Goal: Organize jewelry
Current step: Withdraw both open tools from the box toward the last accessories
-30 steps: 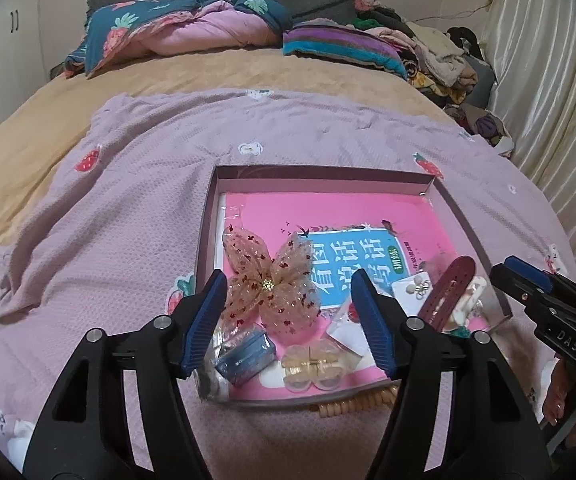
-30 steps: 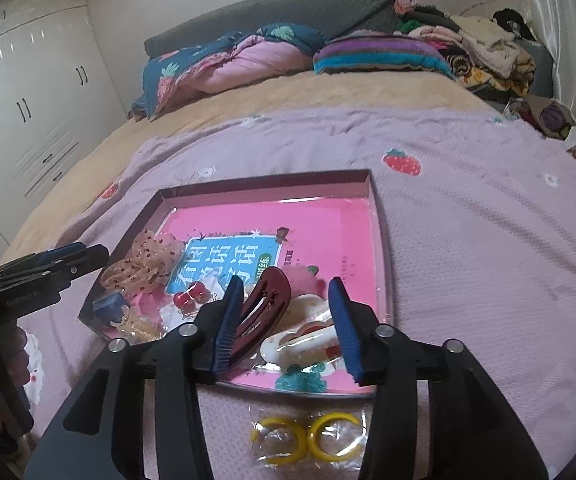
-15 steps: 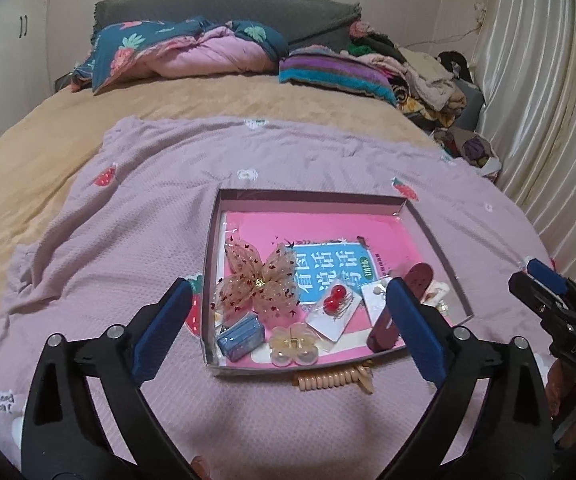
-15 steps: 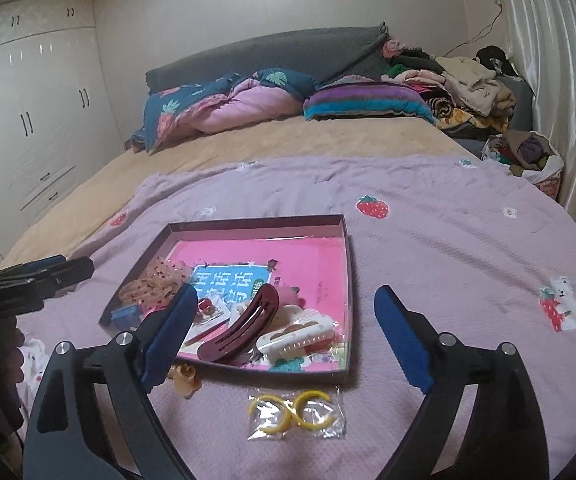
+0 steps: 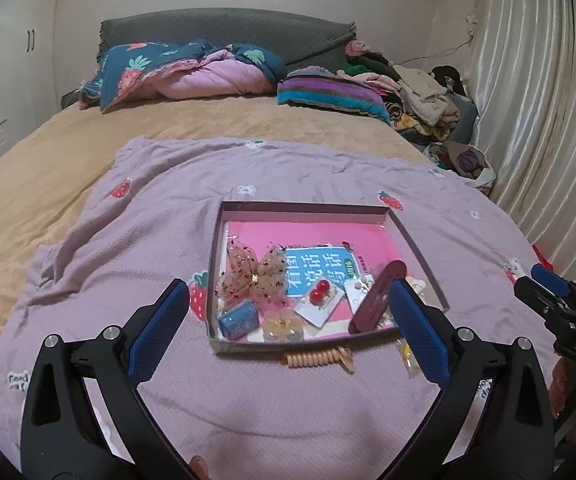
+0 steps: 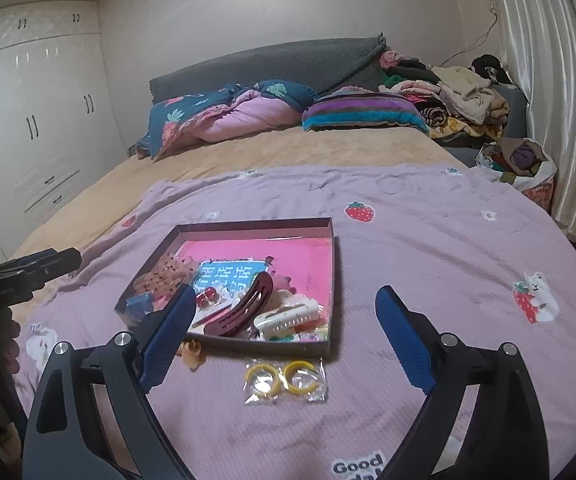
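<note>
Left wrist view. Shallow tray point(image 5: 224, 240) lies flat on a lilac blanket point(image 5: 136, 240), its long axis running left to right across the frame, near wall toward the camera. Inside, a dark maroon hair clip point(image 5: 375, 300) lies with its long axis tilted, far end up and right, near end down by the tray's front wall. A sheer spotted bow point(image 5: 254, 272) spreads its wings left and right. A blue box point(image 5: 238, 320) and a pale yellow clip point(image 5: 284, 322) sit in the front left part; a red bead pair on a card point(image 5: 319, 298) lies at centre. A beige coil hair tie point(image 5: 313, 360) lies outside, just against the front wall, long axis left-right. Left gripper point(image 5: 288, 328) hangs above the blanket, jaws spread wide, holding nothing. Right gripper point(image 5: 547, 296) shows at the right edge; its jaws cannot be judged here.

Blanket has strawberry prints and covers a tan bedsheet point(image 5: 48, 152); folded quilts at a grey headboard point(image 5: 224, 28), curtain point(image 5: 547, 100) at right.

Right wrist view. Tray point(image 6: 329, 280) sits left of centre; maroon clip point(image 6: 244, 308) angles up-right, a white comb clip point(image 6: 288, 316) beside it. A clear packet with two yellow rings point(image 6: 284, 378) lies on the blanket just in front of the tray. Right gripper point(image 6: 284, 340) is wide apart, empty. White wardrobe point(image 6: 28, 120) at left.
</note>
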{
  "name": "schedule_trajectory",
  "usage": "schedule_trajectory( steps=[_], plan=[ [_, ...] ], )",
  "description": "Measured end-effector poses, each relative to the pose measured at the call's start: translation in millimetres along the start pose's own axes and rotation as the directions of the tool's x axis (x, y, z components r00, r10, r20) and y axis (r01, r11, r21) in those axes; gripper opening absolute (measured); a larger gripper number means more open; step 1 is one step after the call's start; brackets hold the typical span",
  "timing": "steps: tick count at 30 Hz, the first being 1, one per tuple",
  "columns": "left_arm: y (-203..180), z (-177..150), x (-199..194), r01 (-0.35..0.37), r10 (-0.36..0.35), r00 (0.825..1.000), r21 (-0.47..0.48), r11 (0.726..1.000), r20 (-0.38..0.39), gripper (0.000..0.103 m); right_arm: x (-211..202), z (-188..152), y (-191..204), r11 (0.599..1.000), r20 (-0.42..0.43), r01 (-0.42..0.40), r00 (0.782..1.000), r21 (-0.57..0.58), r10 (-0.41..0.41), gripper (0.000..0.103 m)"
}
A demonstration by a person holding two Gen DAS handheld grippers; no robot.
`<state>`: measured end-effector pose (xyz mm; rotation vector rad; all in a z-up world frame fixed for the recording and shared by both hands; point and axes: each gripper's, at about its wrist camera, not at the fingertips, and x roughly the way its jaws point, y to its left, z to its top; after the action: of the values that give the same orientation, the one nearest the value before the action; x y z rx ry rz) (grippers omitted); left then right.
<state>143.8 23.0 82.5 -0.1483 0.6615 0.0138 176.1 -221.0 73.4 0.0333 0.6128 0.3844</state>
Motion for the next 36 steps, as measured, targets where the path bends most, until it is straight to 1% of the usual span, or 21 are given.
schedule_trajectory(
  steps=[3, 6, 8, 14, 27, 36],
  plan=[
    [-5, -3, -9, 0.007, -0.007, 1.000, 0.006, 1.000, 0.008, 0.093, -11, -3, 1, 1.000, 0.007, 0.002, 1.000, -0.008, -0.002, 0.091],
    [-10, -8, -18, 0.014, -0.014, 1.000, 0.006, 1.000, 0.015, 0.093, -22, -6, 0, 1.000, 0.020, 0.005, 1.000, -0.016, -0.005, 0.095],
    [-11, -10, -23, 0.014, -0.014, 1.000, 0.006, 1.000, 0.017, 0.093, -29, -8, 0, 1.000, 0.029, 0.006, 1.000, -0.020, -0.005, 0.096],
    [-14, -21, -32, 0.006, -0.006, 1.000, 0.011, 1.000, 0.010, 0.093, -42, -14, -3, 1.000, 0.034, -0.004, 0.999, -0.010, 0.005, 0.097],
    [-12, -45, -44, -0.012, 0.012, 1.000, 0.007, 1.000, -0.017, 0.093, -59, -25, 4, 0.999, 0.039, -0.014, 0.999, -0.042, 0.016, 0.097],
    [-9, -62, -31, -0.021, 0.022, 0.997, 0.014, 1.000, -0.068, 0.093, -50, -38, 8, 0.998, -0.001, -0.017, 1.000, -0.056, 0.017, 0.097]
  ],
)
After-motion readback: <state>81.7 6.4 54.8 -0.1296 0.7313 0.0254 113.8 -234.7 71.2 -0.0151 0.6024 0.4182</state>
